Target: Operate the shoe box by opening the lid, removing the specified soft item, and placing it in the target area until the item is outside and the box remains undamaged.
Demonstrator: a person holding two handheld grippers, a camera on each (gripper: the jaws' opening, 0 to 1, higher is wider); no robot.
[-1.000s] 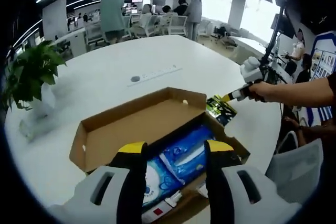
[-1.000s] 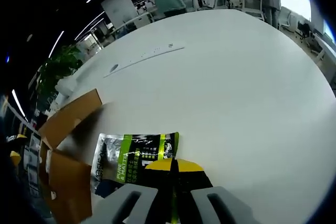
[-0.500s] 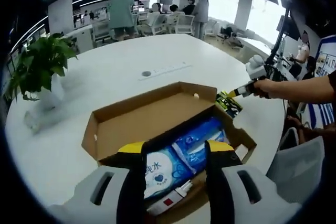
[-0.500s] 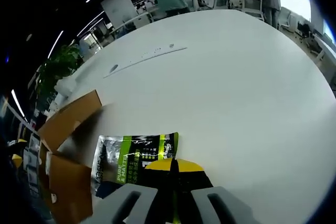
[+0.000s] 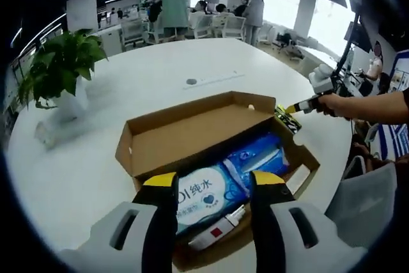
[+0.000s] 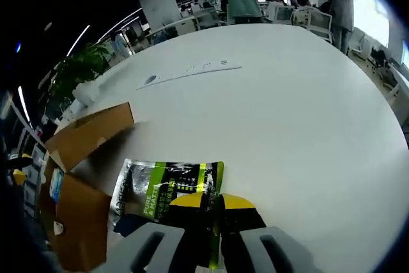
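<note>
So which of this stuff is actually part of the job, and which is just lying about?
Part of the job:
- shoe box, lid open
- green-and-silver packet, pinched in the right gripper, outside the box
- left gripper, jaws apart

Just lying about:
- blue wipes packs in the box
- potted plant
- white table

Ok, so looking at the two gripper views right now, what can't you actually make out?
- Shoe box near end, left gripper view: hidden behind the left tongs.
- White tube in the box, left gripper view: print too small to read.
- Green-and-silver pouch, right gripper view: lower edge covered by the right tongs; small print unreadable.
- Whether the pouch rests on the table or hangs above it: cannot tell.
</note>
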